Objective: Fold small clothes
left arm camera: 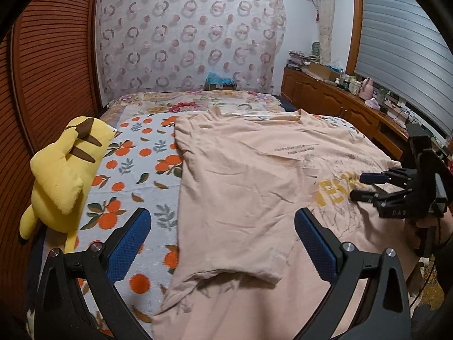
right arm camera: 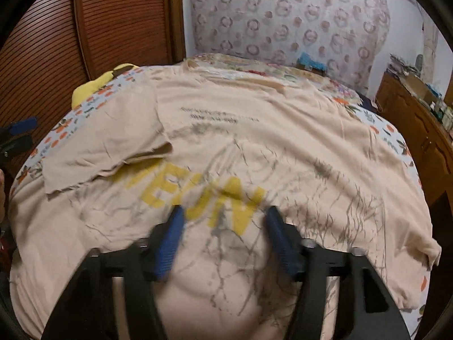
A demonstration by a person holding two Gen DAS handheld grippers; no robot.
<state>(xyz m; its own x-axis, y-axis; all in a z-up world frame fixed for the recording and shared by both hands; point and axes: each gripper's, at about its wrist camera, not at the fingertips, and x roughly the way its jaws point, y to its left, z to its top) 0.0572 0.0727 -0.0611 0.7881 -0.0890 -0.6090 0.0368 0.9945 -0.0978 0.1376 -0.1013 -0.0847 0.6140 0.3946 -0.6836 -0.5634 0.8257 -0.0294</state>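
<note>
- Between our left gripper's (left arm camera: 222,243) wide-open fingers lies the folded-in sleeve (left arm camera: 226,255) of the peach T-shirt (left arm camera: 240,170); nothing is held.
- Our right gripper (right arm camera: 223,238) is parted over the yellow lettering (right arm camera: 198,195), empty.
- Beyond both, one sleeve is folded; the other sleeve (right arm camera: 410,243) and the body remain.

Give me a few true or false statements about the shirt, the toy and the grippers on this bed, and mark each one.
1. The shirt has one sleeve folded in over its front. True.
2. The right hand-held gripper is clamped on the shirt. False: its jaws are open, nothing held.
3. A yellow plush toy lies beside the shirt. True.
4. The left hand-held gripper is shut. False: its jaws stand wide apart.
5. The shirt's big letters are red. False: they are yellow.
</note>
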